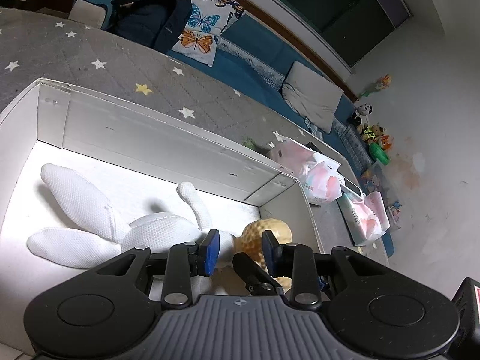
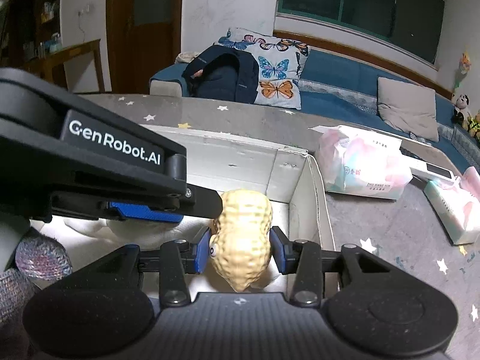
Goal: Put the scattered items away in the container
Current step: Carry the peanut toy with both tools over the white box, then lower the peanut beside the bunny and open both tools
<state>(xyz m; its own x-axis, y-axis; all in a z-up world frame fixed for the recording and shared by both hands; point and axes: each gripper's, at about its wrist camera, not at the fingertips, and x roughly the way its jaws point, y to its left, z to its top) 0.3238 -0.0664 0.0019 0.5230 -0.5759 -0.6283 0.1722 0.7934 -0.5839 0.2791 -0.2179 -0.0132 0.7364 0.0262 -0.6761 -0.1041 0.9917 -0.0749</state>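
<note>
I held the right hand-held gripper over the near right corner of the white box, its blue pads clamped on either side of a peanut-shaped toy. The toy stood roughly upright between the pads, its painted eye facing the pad at 9 o'clock. I could not tell whether its lower end touched the box floor.

My left hand-held gripper pointed down into the same box, jaws apart and gripping nothing. In the left wrist view the peanut toy showed just beyond the pad at 3 o'clock, with a finger of the right hand-held gripper crossing in front of it. A white plush rabbit lay flat on the box floor, ears pointing toward 9 o'clock, one limb raised toward 12 o'clock.

The box rested on a grey star-printed mat. At 2 o'clock from the box lay a pink-and-white tissue pack; a second pack lay at 3 o'clock, well apart from the first. A blue sofa carried a butterfly cushion and a dark backpack.
</note>
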